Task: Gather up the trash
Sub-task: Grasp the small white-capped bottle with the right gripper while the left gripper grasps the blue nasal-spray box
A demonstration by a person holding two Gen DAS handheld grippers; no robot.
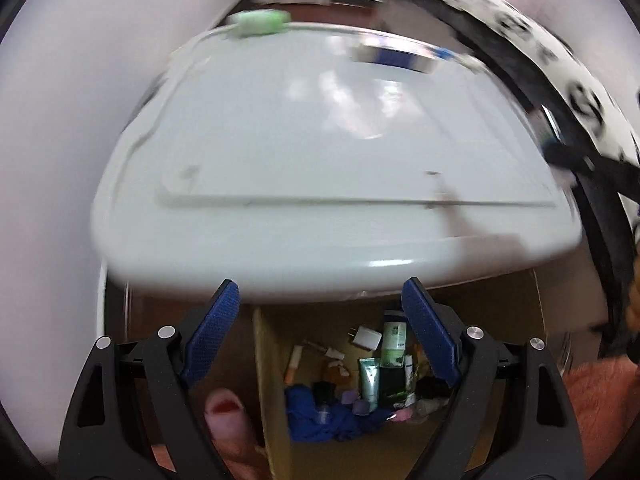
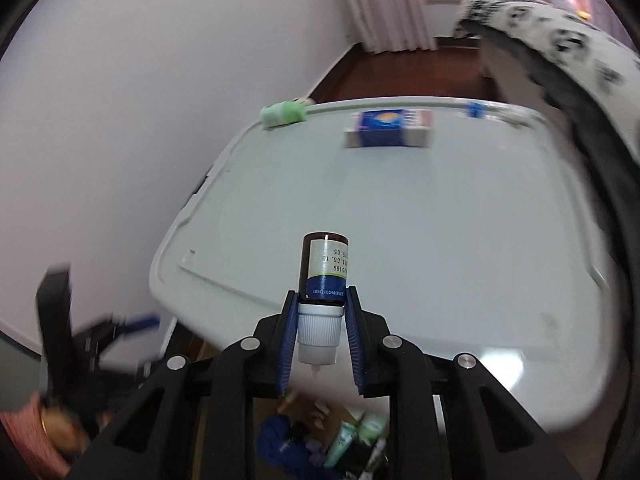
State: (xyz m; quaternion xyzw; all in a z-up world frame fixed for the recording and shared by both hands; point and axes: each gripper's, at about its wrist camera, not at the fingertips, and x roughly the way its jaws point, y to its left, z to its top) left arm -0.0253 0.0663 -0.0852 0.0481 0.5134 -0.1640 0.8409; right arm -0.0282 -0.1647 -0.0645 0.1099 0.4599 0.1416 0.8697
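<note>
My right gripper [image 2: 322, 294] is shut on a small brown bottle [image 2: 325, 270] with a white cap and a blue and white label, held above the near edge of a pale lid [image 2: 440, 220]. On that lid's far side lie a blue and white box [image 2: 388, 128] and a green roll [image 2: 284, 113]. My left gripper [image 1: 320, 292] stands open with nothing between its blue pads, over a cardboard box [image 1: 268, 360] holding tubes, bottles and a blue cloth. The left gripper also shows blurred at the lower left of the right wrist view [image 2: 132, 326].
A white wall [image 2: 140, 80] runs along the left of the lid. A black and white patterned cover [image 2: 560, 40] drapes over dark furniture on the right. A blue object [image 2: 476, 110] sits at the lid's far right edge. A toe [image 1: 226, 412] shows beside the cardboard box.
</note>
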